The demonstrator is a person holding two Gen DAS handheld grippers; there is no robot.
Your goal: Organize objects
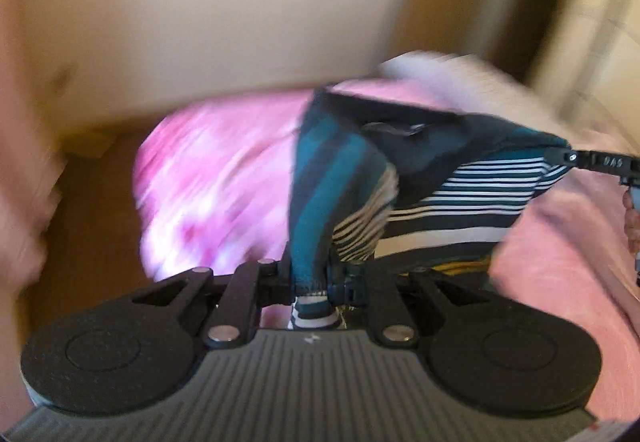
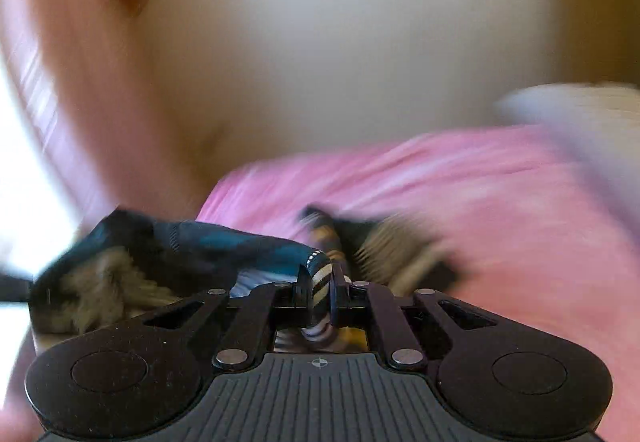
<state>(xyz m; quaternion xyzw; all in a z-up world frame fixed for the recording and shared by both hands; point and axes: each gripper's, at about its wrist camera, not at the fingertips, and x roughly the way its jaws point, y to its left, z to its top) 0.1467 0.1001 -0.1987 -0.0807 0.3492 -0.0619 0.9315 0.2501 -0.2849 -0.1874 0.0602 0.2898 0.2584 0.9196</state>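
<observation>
Striped garment (image 1: 452, 197), teal, navy and white, was held stretched between both tools above a pink bedcover (image 1: 208, 177). In the left wrist view, the left hand-held gripper (image 1: 320, 282) was clamped on one bunched end, and the cloth's long axis ran up and to the right to the right hand-held gripper (image 1: 568, 157), seen gripping the far corner at the frame edge. In the right wrist view, the right hand-held gripper (image 2: 322, 284) was clenched on a rolled striped hem (image 2: 320, 270), with the fabric trailing left; a fuzzy beige patch (image 2: 104, 290) was shown only there. Both views were blurred.
</observation>
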